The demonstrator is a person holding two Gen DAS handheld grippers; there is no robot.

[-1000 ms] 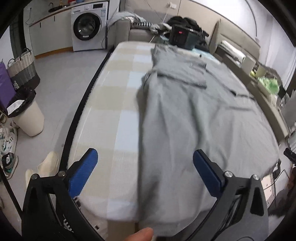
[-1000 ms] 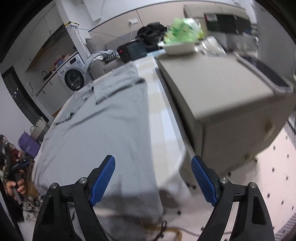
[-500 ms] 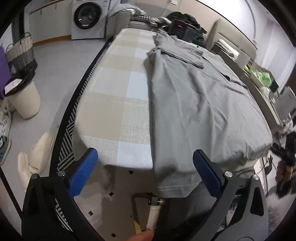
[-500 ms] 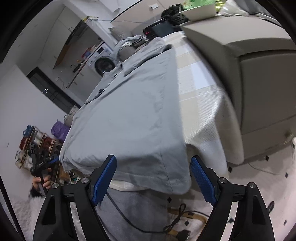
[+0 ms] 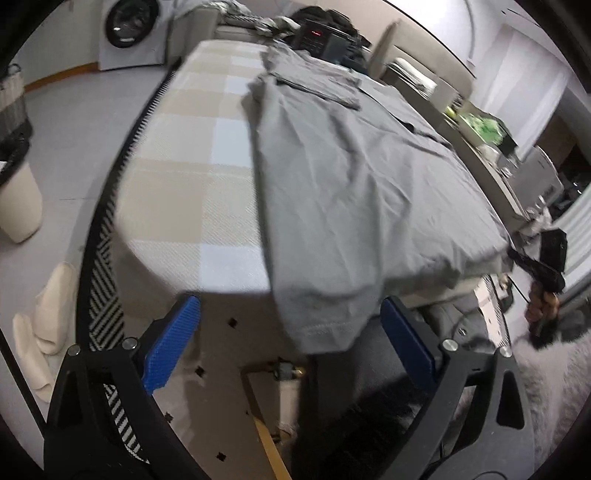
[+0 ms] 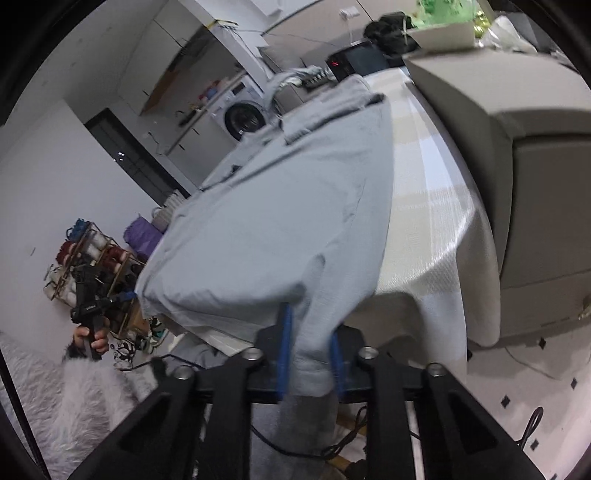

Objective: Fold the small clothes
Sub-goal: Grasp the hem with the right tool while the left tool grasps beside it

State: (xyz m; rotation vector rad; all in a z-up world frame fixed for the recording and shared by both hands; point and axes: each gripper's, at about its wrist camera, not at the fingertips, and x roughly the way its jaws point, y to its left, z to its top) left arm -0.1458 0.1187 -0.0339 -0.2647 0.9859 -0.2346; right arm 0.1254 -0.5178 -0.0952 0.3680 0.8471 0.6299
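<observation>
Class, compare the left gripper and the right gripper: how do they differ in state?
The left gripper has wide-open jaws holding nothing; the grey shirt hem hangs between them untouched. The right gripper has jaws closing, pinching the shirt's hem. Both have blue pads and black frames at the table's near edge.

Left wrist view: set low and close off the near end of the checked table [image 5: 184, 177], left of the grey garment [image 5: 351, 184], facing down its length toward the washing machine [image 5: 129, 33]. Right wrist view: set close at the same end, at the garment's [image 6: 280, 221] other corner, facing the same way. Shared: table [image 6: 436, 229], garment, washing machine [image 6: 243, 118]; each view also catches the other handheld device at its edge.
</observation>
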